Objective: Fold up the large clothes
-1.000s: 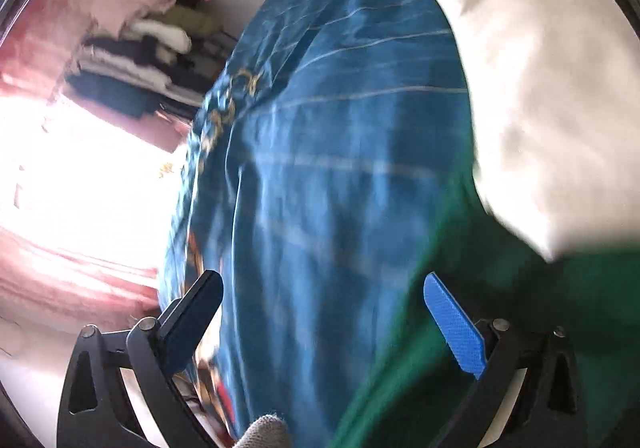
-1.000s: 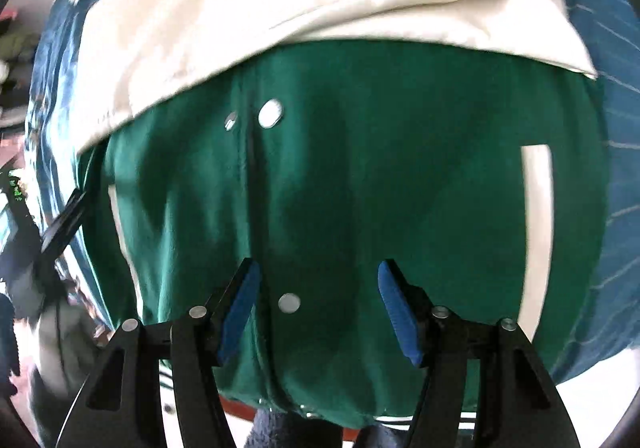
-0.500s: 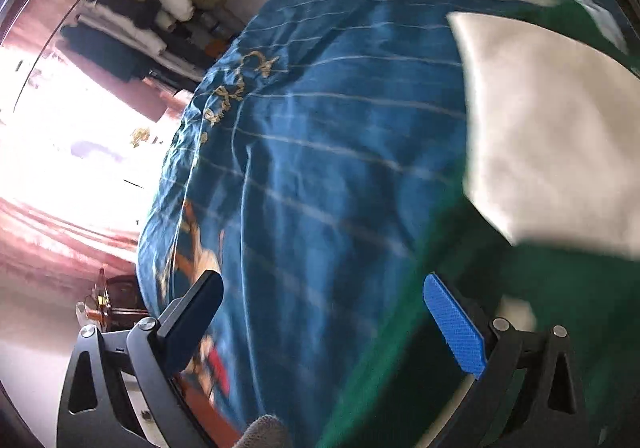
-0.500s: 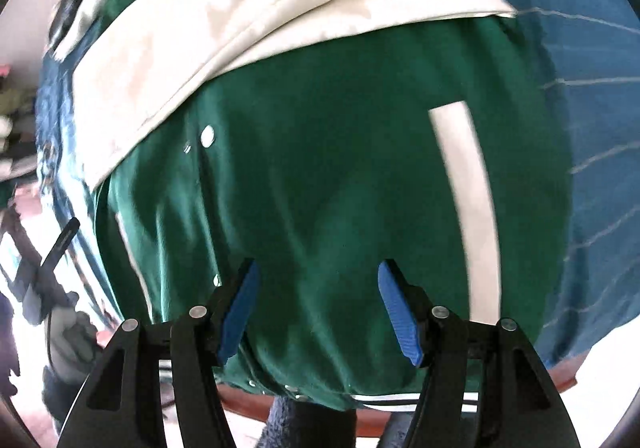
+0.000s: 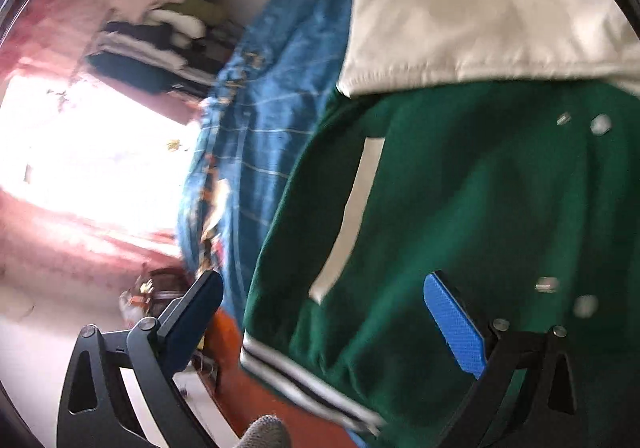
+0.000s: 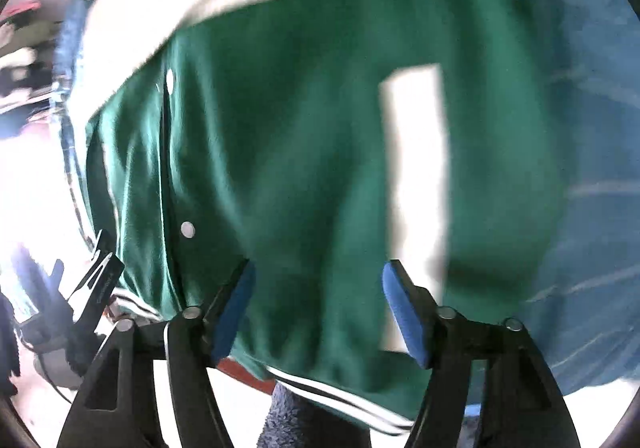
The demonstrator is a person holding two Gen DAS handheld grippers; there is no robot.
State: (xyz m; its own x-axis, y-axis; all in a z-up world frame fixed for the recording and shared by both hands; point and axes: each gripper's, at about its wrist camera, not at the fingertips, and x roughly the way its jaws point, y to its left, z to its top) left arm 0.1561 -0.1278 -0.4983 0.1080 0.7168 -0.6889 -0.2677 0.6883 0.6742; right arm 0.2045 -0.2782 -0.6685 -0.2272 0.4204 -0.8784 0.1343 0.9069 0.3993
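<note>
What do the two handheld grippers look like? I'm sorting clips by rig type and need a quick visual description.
Both are black frames with triangular cut-outs and silver pivot pins. The left gripper and right gripper each carry flat blue pads with a fine ribbed texture on their fingertips. A grey knitted glove tip shows beneath the left one.

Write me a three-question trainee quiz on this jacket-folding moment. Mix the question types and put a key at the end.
1. True or false: the right claw is clamped on the green jacket.
2. Multiple choice: the jacket lies on (A) a bare wooden floor, (B) a blue bedspread, (C) a red sofa.
3. Fill in: the sleeve folded across the top of the jacket is ____ in colour.

Key: 1 false, its jaws stand open and have just been opening, nothing pinched; 2 B; 3 white (cream).
</note>
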